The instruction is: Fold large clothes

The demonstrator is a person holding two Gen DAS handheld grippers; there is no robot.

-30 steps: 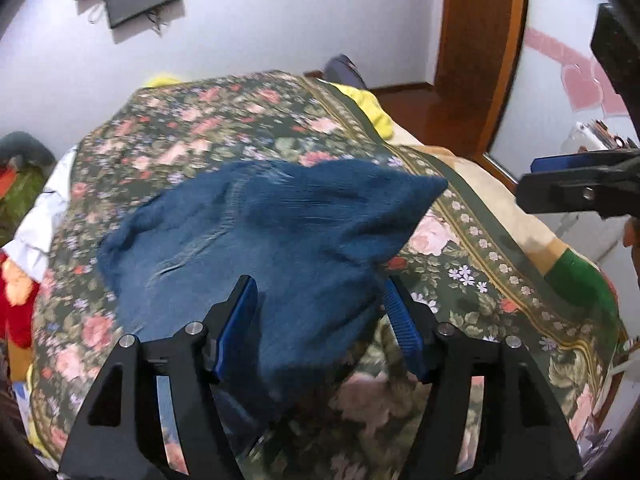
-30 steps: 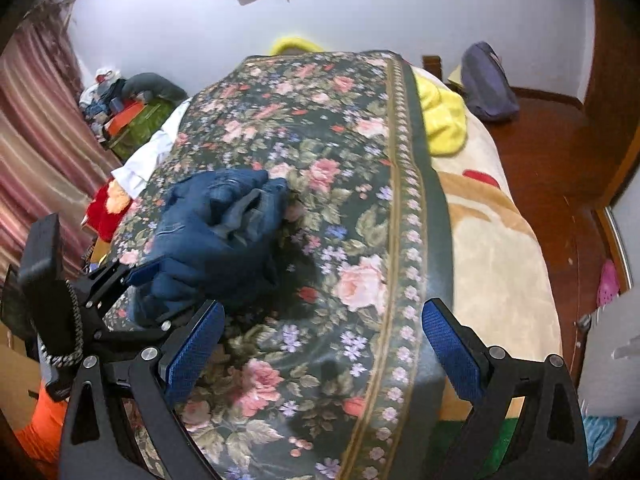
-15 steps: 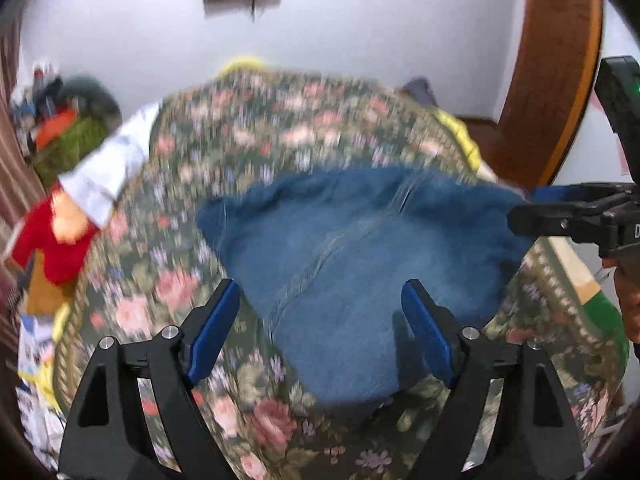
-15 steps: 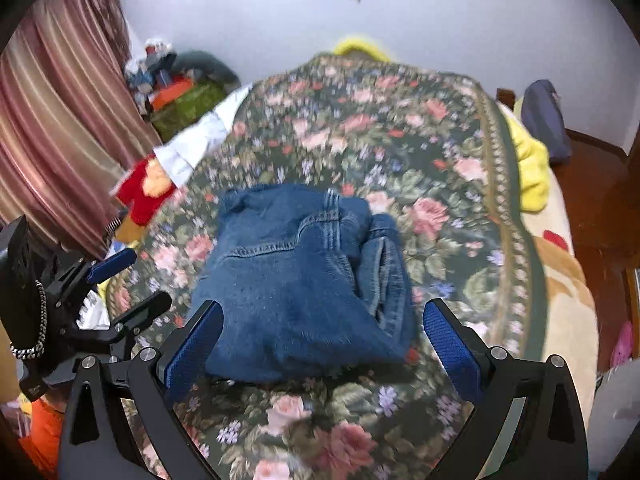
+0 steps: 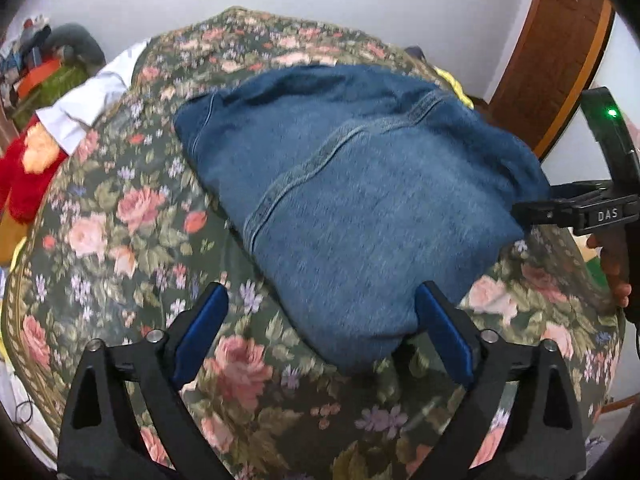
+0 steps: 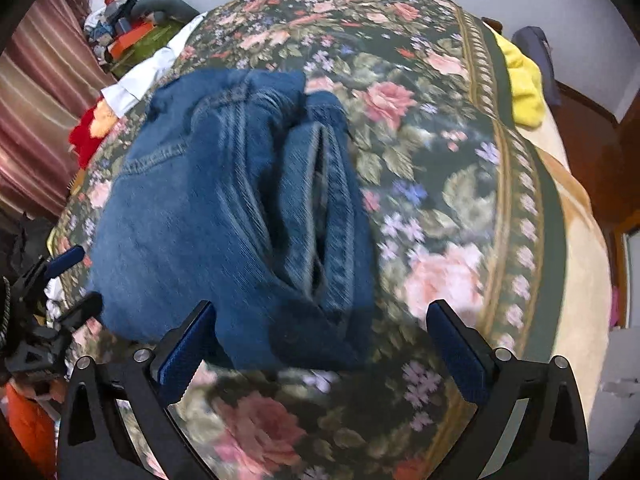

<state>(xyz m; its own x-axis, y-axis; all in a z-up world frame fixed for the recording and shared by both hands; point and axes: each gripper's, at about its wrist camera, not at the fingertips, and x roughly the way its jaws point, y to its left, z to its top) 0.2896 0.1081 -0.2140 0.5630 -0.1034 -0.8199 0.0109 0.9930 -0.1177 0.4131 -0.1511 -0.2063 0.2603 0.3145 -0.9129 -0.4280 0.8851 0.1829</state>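
Jeans [image 5: 360,200] folded in bundle, mid bed [image 5: 120,240]. Left tool [image 5: 324,332] agape, empty, at near edge; right tool [image 6: 320,344] agape, empty. Best now: press flat, square edges, leave loose flap tucked.

Soft, even indoor light; strong fisheye bend and some motion blur.

Both views curve hard at the edges, with black vignette in the corners. In the right wrist view the floral bedspread [image 6: 440,184] smears in the lower half of the frame, and the jeans [image 6: 224,216] show streaked stitching. The left wrist view is sharper, its jeans [image 5: 360,208] only slightly soft. Shadows are faint; a green indicator light [image 5: 611,112] glows at right.
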